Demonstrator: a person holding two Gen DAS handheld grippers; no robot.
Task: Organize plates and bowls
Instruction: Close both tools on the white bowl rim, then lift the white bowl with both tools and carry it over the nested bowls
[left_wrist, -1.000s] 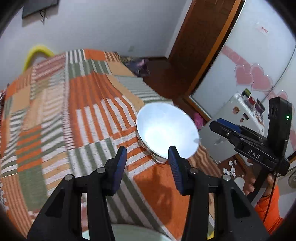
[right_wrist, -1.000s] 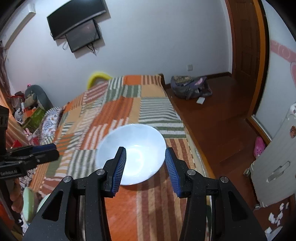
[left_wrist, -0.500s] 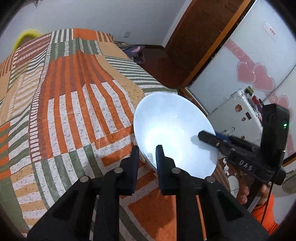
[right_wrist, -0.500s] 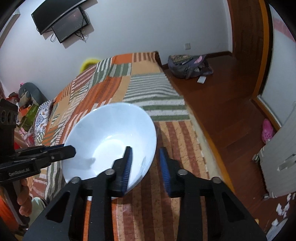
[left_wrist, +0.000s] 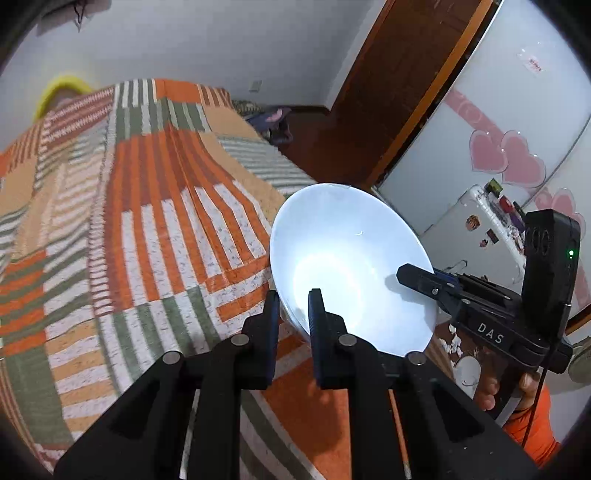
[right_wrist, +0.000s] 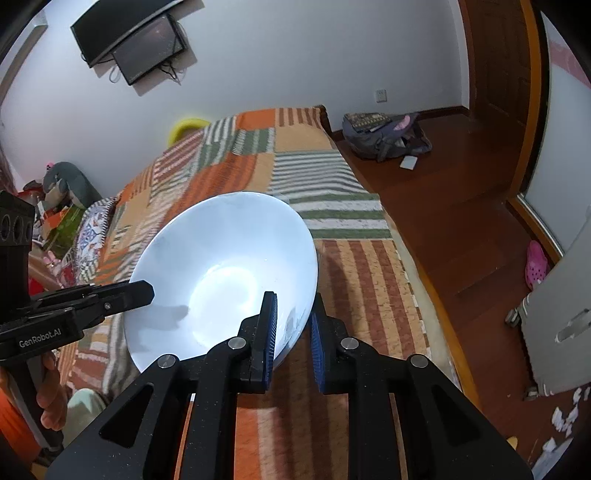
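A large white bowl (left_wrist: 351, 251) hangs tilted above the striped bedspread (left_wrist: 147, 240), gripped at opposite sides of its rim. My left gripper (left_wrist: 293, 306) has the near rim between its blue pads, and its jaws are still closing on it. In the right wrist view the same bowl (right_wrist: 221, 266) fills the middle. There my right gripper (right_wrist: 293, 314) is shut on the rim at the bowl's right side. The right gripper (left_wrist: 421, 277) also shows in the left wrist view, reaching over the bowl's right edge. The left gripper (right_wrist: 144, 290) comes in from the left in the right wrist view.
A pale green dish (right_wrist: 85, 402) lies on the bed at the lower left. A backpack (right_wrist: 384, 134) sits on the wooden floor beside the bed. A white cabinet (right_wrist: 561, 314) and a pink shoe (right_wrist: 535, 264) stand to the right. A person's hand (left_wrist: 495, 387) holds the right gripper's handle.
Both grippers went from wide open to closed on the bowl's rim. The bowl, flat on the bed a second ago, now sits tilted and closer to both cameras.
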